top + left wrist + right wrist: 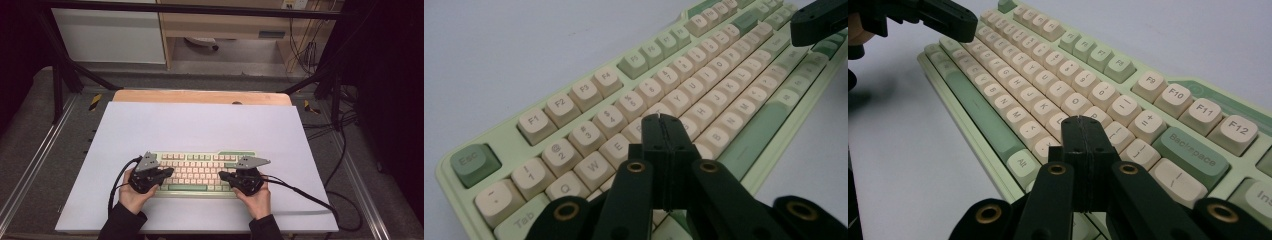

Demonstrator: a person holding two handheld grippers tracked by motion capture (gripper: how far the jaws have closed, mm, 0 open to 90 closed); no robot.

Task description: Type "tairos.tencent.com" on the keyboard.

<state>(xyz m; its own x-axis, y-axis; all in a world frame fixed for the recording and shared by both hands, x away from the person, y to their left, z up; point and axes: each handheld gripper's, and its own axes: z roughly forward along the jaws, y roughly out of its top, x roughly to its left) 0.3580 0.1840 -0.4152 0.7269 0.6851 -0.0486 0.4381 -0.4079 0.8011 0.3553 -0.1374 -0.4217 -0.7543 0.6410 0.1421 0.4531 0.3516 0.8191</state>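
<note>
**Two clenched grippers poised over a green and cream keyboard**

The left gripper is being held with its two black jaws pressed together, nothing being gripped between them; in the left gripper view its tips are being kept just above the letter rows at the Esc end of the keyboard, though contact with a keycap cannot be told. The right gripper is likewise being held clenched on nothing, its closed tips being pointed over the keys just short of the Backspace key; whether a key is being touched cannot be told here either.

In the high view the left gripper is being grasped by the person's left hand at the keyboard's left end, and the right gripper by the right hand at its right end, the two tips being aimed toward each other across the keys. A grey three-cornered plate is being carried on top of each, and a black cable is being trailed from the right one toward the table's right edge.

The keyboard is being kept flat on the white table, near the near edge and roughly midway between its left and right edges. A wooden strip is being shown along the table's far edge.
</note>
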